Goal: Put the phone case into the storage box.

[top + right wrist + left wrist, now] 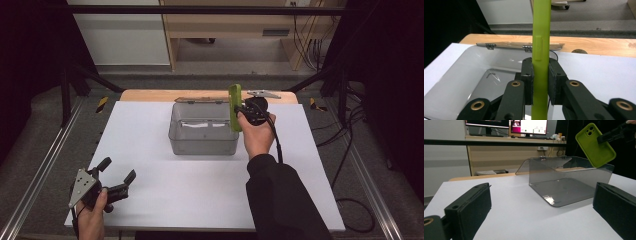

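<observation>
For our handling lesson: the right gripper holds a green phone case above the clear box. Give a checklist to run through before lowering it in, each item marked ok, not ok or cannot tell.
1. Grip: right gripper is shut on the lime-green soft phone case, jaws pressing both flat faces. Ok.
2. Lid: the hinged lid of the clear smoky plastic box lies folded back behind it. Ok.
3. Box inside: nothing seen on its floor. Ok.
4. Position: case hangs at the box's right wall, not over the middle. Not ok.
5. Left gripper: open, resting apart near the white table's front left corner. Ok.
6. Fit of case within box: cannot tell.
</observation>
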A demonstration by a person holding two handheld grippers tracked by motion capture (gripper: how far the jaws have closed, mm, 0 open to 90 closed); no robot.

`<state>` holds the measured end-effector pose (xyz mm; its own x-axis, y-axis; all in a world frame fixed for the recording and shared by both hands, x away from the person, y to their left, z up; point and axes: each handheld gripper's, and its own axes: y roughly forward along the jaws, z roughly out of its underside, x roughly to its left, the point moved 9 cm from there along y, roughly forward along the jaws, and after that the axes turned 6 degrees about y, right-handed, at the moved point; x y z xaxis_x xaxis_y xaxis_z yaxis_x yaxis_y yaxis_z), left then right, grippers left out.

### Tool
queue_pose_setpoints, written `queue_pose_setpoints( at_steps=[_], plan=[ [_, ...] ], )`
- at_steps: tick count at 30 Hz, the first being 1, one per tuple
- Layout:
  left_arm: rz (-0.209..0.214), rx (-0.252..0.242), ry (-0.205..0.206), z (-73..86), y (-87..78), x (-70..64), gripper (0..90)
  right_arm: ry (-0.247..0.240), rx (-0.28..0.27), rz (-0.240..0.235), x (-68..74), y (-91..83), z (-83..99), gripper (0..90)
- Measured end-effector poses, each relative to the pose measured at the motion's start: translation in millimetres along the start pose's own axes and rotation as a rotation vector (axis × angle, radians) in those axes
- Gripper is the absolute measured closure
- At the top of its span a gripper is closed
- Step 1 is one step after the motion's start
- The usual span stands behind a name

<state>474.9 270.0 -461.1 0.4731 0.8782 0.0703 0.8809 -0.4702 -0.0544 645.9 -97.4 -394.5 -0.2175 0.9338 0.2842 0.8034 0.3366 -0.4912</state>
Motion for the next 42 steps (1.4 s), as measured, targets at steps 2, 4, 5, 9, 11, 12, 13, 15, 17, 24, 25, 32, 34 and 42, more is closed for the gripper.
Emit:
queue_pose_setpoints(
  at_steps=[2, 4, 5, 9, 11, 12, 13, 15, 17, 24, 25, 32, 34, 42],
  plan=[
    [0.0, 0.001, -0.001, 0.1, 0.0, -0.1, 1.5, -0.01, 0.0, 0.006, 1.3, 1.4, 1.0, 77.2],
    [0.001, -0.001, -0.001, -0.3, -0.1, -0.8, 1.5, -0.02, 0.008, 0.01, 2.6, 3.4, 3.1, 77.2],
    [0.002, -0.001, -0.001, -0.4, -0.1, -1.2, 1.5, -0.027, 0.014, 0.015, 3.2, 5.0, 4.8, 77.2],
    [0.007, 0.001, 0.005, -0.2, 0.1, -2.1, 1.5, -0.046, 0.031, 0.024, 5.2, 8.5, 9.6, 77.1],
    [0.008, 0.001, 0.006, 0.0, 0.4, -2.3, 1.5, -0.055, 0.039, 0.026, 6.4, 10.4, 11.7, 77.2],
    [0.009, 0.002, 0.006, 0.0, 0.5, -2.5, 1.5, -0.055, 0.041, 0.027, 6.6, 11.0, 12.3, 77.1],
    [0.01, 0.001, 0.006, -0.1, 0.5, -2.6, 1.5, -0.062, 0.042, 0.03, 6.1, 12.4, 13.2, 77.2],
    [0.012, 0.0, 0.006, -0.4, 0.3, -3.0, 1.5, -0.053, 0.049, 0.03, 5.8, 14.3, 15.3, 77.1],
    [0.014, 0.0, 0.007, -0.5, 0.3, -3.4, 1.6, -0.051, 0.052, 0.029, 5.4, 15.9, 16.6, 77.1],
    [0.021, -0.001, 0.011, -0.7, 0.6, -5.0, 1.6, -0.055, 0.063, 0.027, 7.2, 18.5, 19.6, 77.1],
    [0.022, -0.001, 0.012, -0.7, 0.6, -5.1, 1.6, -0.056, 0.065, 0.025, 7.5, 18.6, 19.9, 77.1],
    [0.025, -0.001, 0.014, -0.7, 0.8, -5.8, 1.6, -0.051, 0.07, 0.013, 6.8, 19.2, 20.7, 77.2],
    [0.026, -0.001, 0.015, -0.7, 0.9, -5.9, 1.6, -0.047, 0.072, 0.007, 7.3, 19.2, 20.8, 77.1],
    [0.028, 0.001, 0.021, -0.7, 0.9, -6.5, 1.7, -0.032, 0.073, -0.004, 7.0, 19.5, 21.0, 77.1]
  ],
)
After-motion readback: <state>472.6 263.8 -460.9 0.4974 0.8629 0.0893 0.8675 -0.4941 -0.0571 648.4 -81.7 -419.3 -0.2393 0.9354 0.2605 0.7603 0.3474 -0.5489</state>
